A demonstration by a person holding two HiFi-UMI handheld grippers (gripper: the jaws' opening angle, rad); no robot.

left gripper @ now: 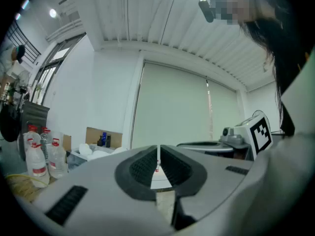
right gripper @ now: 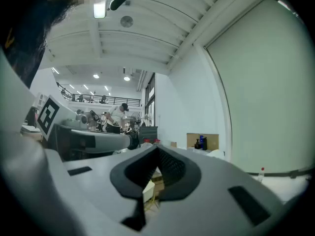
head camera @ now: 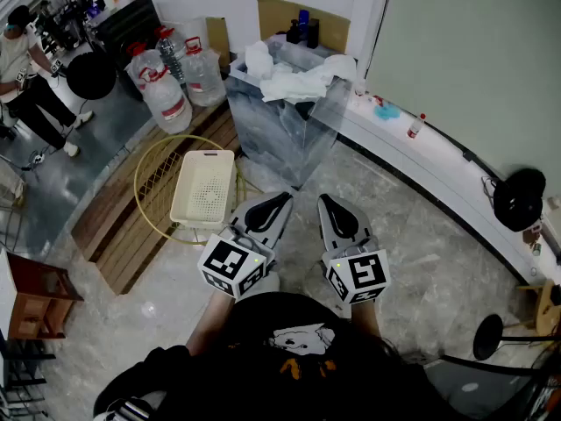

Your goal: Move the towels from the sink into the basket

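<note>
White towels fill the sink, with water bottles and basket nearby

Bare floor lies open between the two tools and the sink. The left tool is just beside the basket, whose top is open; it sits on a yellow wire frame over a wooden platform. Water jugs crowd the sink's left side, and a clear panel leans at its right. Towels heap over the sink's top. A low white ledge bounds the right, well apart from the right tool
</note>
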